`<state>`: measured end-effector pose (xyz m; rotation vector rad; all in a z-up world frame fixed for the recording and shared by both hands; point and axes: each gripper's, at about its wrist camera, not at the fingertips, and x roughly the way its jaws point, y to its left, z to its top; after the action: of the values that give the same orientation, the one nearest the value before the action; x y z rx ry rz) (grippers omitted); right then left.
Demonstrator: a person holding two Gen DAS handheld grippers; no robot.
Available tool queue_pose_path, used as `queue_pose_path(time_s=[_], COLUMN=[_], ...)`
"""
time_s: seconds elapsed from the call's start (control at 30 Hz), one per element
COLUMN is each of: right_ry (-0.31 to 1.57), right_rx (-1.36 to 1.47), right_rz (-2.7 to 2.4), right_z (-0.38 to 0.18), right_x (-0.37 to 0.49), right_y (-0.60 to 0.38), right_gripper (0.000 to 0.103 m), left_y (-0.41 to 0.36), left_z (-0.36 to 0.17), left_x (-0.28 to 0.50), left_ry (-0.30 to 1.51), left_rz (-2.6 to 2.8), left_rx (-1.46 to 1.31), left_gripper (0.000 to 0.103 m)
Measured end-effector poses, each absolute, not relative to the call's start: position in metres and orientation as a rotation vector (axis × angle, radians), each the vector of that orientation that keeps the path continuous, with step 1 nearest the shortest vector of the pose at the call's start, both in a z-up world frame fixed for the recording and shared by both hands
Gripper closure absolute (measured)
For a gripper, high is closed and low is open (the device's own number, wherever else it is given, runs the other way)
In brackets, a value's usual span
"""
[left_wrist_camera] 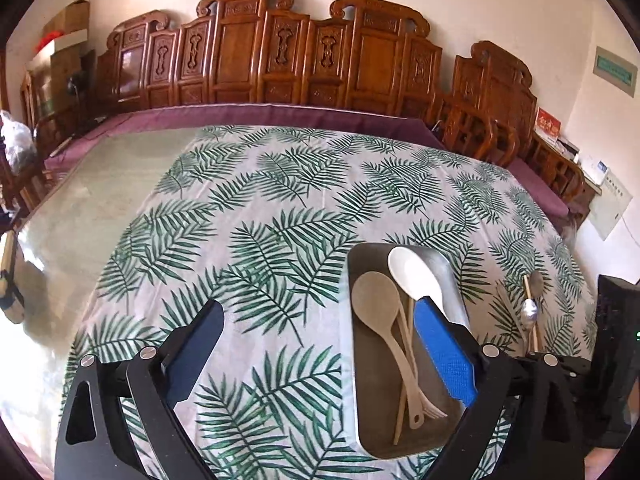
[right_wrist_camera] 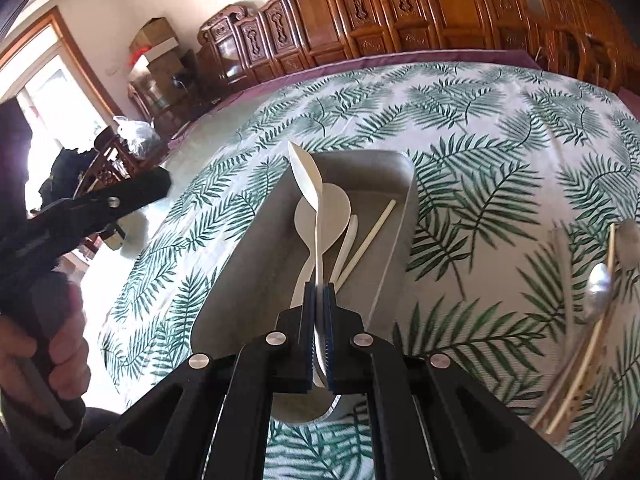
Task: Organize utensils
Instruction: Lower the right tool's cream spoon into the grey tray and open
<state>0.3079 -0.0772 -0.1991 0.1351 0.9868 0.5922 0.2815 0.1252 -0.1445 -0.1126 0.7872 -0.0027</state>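
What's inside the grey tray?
The grey tray holds a wooden spoon, a fork and a chopstick. The spoons hide part of its floor.

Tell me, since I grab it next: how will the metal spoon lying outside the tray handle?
The metal spoon looks polished, so probably slippery. It lies flat among sticks, so pads may struggle to get under it. Likely stiff; its rounded bowl might rock when nudged.

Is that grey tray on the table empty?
No. The tray holds a wooden spoon, a chopstick and another pale utensil, seen in both views.
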Motion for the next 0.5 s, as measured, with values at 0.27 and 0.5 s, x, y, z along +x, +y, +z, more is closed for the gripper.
queue_pose_path(time_s=[0.27,0.5], right_ry=[1.029,1.037], right_rx=[0.127,0.107], right_rz=[0.601,0.625], right_z=[-0.212,-0.216], right_x=[0.31,0.305], right_y=[-0.058,-0.051], right_gripper=[0.098,0.094], left_y=[0.132,0.132], left_z=[-0.143,-0.144], left_x=[0.28,0.278], left_ry=[0.783,0.782], left_rz=[0.002,0.004], left_rx=[-0.123,-0.116], left_gripper=[0.011,0.011])
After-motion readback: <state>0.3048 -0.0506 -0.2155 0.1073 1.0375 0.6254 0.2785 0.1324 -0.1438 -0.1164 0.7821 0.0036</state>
